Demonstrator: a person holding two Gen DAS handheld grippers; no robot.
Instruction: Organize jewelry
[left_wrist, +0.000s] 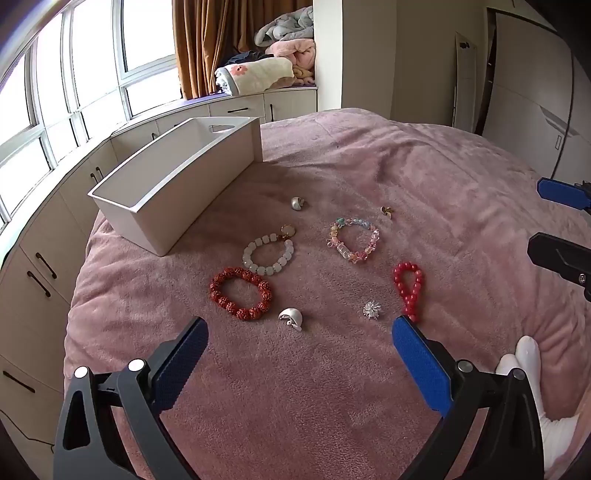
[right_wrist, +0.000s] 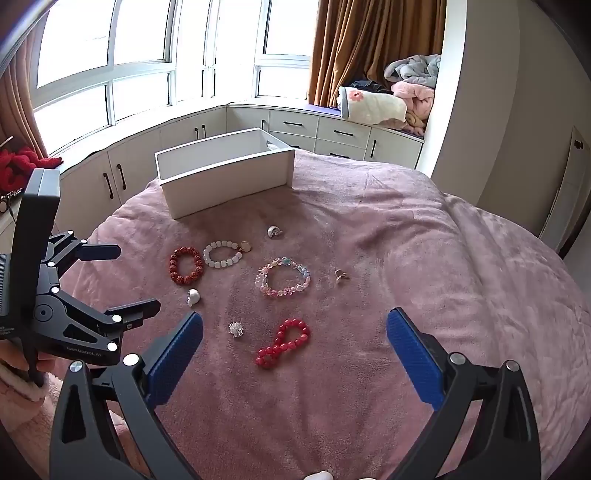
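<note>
Jewelry lies on a pink blanket: a carved dark-red bead bracelet, a white bead bracelet, a pastel crystal bracelet, a twisted bright-red bead bracelet, a silver spiky brooch, silver shell earrings and a small gold piece. A white open box stands behind them. My left gripper is open and empty above the near blanket. My right gripper is open and empty above the bright-red bracelet.
The pink blanket covers the bed. White drawer cabinets and windows run behind and left of the bed. Folded blankets lie on the window seat. The left gripper also shows at the left of the right wrist view.
</note>
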